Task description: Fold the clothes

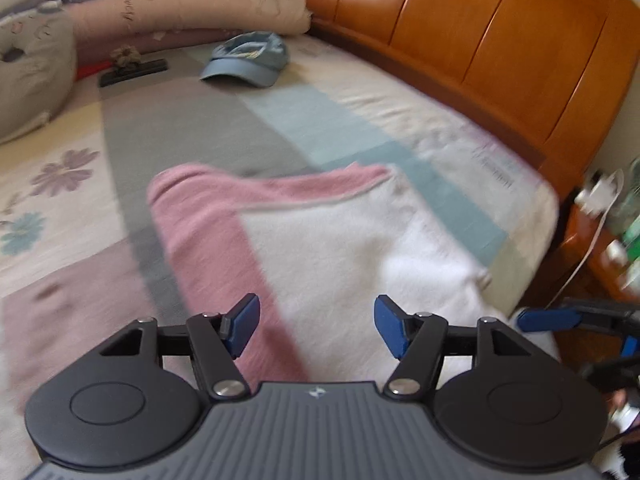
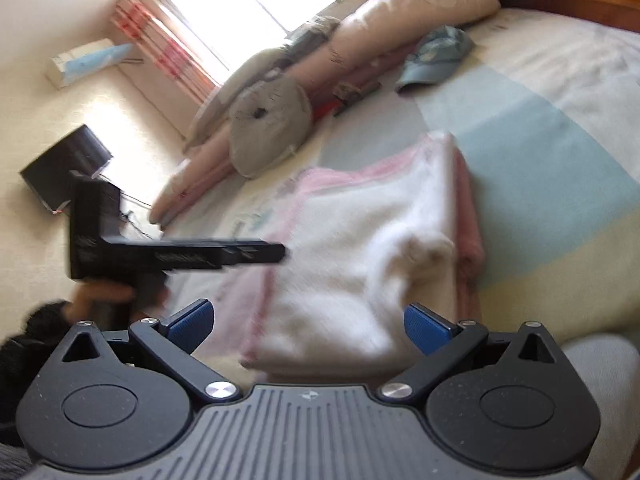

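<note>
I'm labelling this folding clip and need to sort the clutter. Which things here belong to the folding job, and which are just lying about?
Part of the job:
- pink and white towel, folded on the bed
- left gripper, open
- right gripper, open

Just lying about:
- blue cap
- pink pillow
- grey round cushion
- wooden headboard
- nightstand clutter

Open bedspread beyond the folded blanket; farther on, a cap and pillows (headboard alongside).
</note>
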`<action>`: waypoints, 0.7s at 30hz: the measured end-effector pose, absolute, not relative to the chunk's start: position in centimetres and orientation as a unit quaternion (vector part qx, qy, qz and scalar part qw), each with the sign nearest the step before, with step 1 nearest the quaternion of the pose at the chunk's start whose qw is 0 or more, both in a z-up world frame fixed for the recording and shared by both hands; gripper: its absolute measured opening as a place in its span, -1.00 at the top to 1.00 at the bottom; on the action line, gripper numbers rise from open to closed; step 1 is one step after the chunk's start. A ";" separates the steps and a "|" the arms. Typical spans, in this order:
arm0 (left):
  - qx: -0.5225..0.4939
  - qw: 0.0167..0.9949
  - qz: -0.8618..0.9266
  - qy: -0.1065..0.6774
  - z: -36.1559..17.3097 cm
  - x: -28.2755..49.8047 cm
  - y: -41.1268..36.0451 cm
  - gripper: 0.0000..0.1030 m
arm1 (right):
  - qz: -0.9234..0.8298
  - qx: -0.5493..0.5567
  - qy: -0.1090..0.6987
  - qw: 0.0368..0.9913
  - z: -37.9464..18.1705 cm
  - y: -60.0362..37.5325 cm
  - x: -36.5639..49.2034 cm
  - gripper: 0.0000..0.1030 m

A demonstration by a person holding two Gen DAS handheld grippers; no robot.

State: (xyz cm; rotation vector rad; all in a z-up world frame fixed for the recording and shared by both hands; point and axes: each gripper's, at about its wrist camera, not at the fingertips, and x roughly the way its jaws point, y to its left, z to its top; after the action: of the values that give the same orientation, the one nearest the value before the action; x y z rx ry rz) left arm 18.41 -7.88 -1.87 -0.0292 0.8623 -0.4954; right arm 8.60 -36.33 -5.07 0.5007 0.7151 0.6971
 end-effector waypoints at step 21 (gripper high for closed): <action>-0.026 0.890 -0.252 0.380 -4.5 24.5 -6.3 -0.44 | 0.304 0.098 0.323 0.891 -4.9 -32.5 15.0 -0.71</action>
State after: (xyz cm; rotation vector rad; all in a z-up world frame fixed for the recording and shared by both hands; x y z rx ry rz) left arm 24.52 -6.33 -4.45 -0.0547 0.7894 -0.5235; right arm 14.97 -32.53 -4.89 0.2037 0.6710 0.6307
